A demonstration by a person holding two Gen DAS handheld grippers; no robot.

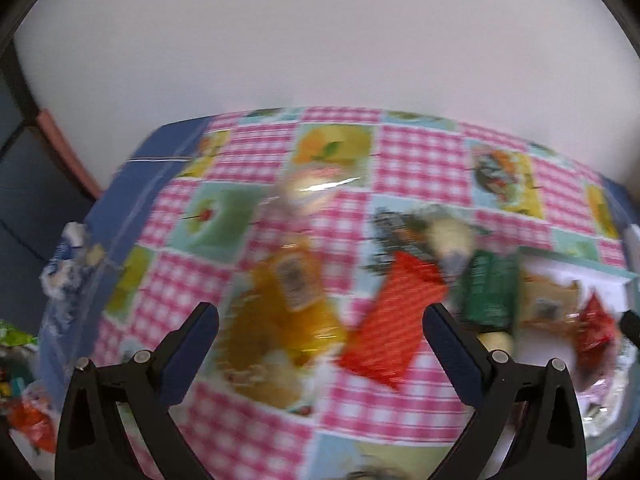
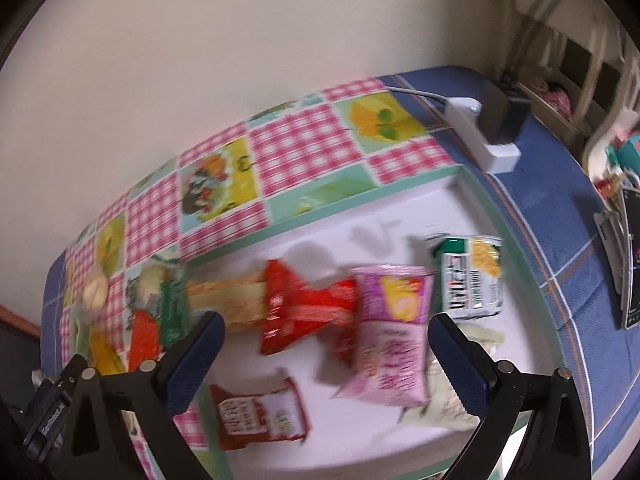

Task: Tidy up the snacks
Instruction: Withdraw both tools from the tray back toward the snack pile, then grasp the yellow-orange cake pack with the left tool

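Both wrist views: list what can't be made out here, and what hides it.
- Left wrist view: motion blur smears the yellow packet label and the green packet print.
- Left wrist view: the white tray runs off the right edge.
- Right wrist view: the pale packet sits partly behind the pink packet and a gripper finger.
- Right wrist view: the dark card is cut by the lens rim.

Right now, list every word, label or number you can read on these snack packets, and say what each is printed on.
None can be read.
Green and white foil packet: dark block lettering, too blurred.
Pink plastic packet: print smeared.
Small red and white packet: print too blurred.
Orange pouch: label unreadable.
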